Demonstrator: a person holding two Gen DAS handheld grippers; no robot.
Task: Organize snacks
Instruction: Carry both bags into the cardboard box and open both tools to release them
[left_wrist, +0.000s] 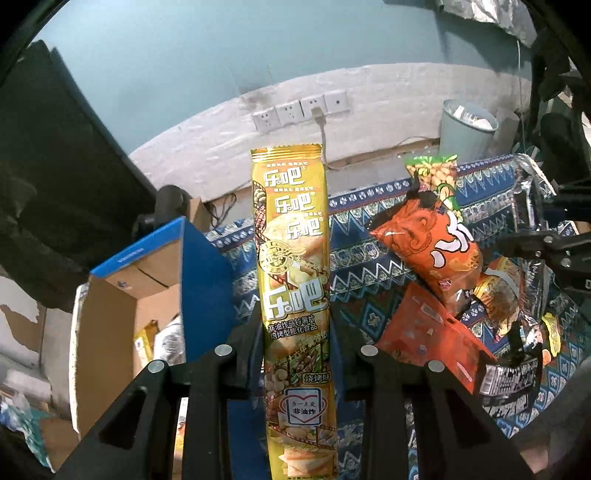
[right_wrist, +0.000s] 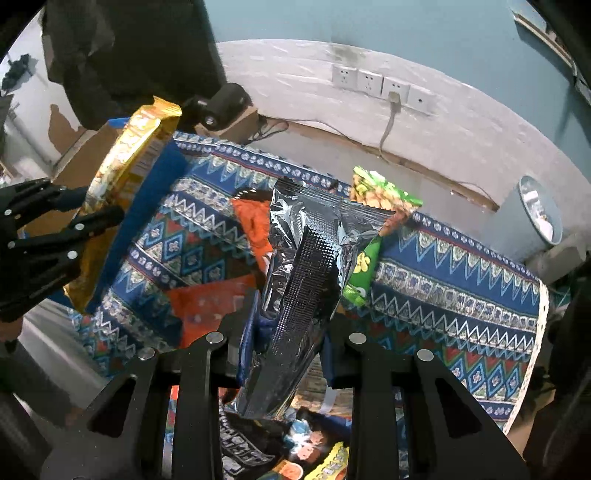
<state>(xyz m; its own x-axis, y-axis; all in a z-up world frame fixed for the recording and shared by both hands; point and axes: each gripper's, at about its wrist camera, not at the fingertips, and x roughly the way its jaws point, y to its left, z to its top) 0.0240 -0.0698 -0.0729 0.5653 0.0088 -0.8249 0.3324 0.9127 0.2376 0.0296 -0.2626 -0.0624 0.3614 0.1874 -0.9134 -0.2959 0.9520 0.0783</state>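
My left gripper (left_wrist: 297, 332) was all matte black plastic: two broad linkage arms with triangular cut-outs, each pinned by round silver screw heads, ending in flat dark fingers (left_wrist: 245, 343). My right gripper (right_wrist: 288, 332) looked the same, black struts and four silver pivot screws, though its finger pads (right_wrist: 246, 343) showed blue along their inner faces. From the right wrist, the left unit's side showed small pale rivets.

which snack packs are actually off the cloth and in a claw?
Two: the tall yellow chip pack in the left claw, and the silver foil bag in the right claw. The rest lie piled on the cloth.
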